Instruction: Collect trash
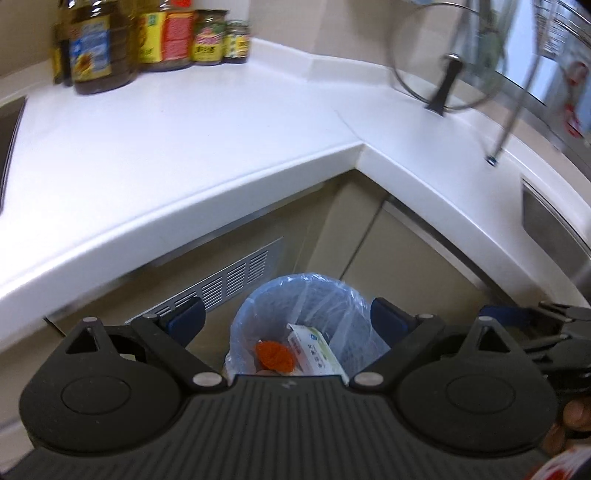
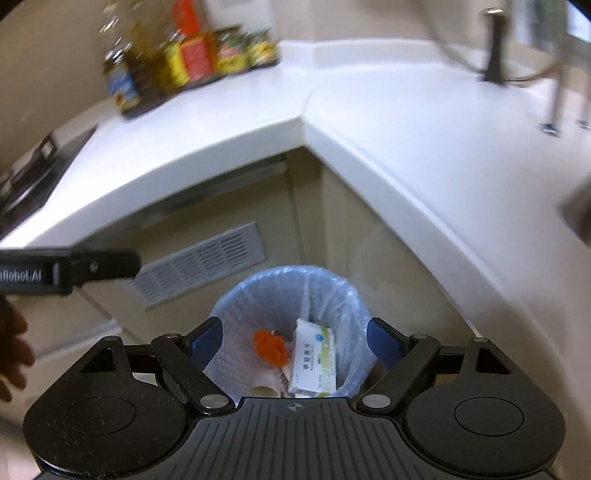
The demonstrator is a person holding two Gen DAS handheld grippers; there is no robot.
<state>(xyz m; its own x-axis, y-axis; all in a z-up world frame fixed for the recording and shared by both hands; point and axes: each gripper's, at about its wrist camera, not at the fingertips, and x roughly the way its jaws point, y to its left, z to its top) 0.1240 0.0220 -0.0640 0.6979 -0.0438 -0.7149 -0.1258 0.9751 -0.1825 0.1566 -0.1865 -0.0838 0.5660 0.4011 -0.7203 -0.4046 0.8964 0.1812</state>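
We see a white counter (image 1: 184, 147) that bends around an inside corner, a seam running across it at the bend. At its back corner, against the beige wall (image 1: 295, 22), stand bottles and jars (image 1: 147, 40) with bright labels. Farther right along the back edge a glass pot lid (image 1: 443, 62) stands upright beside a metal rack (image 1: 517, 85). At the counter's left edge we make out a dark stove top (image 2: 33, 166); at its right edge, a sink (image 1: 546, 221). Below the counter run beige cabinet fronts (image 1: 399, 251), one carrying a slotted metal vent (image 1: 229, 280). Much is blurred.
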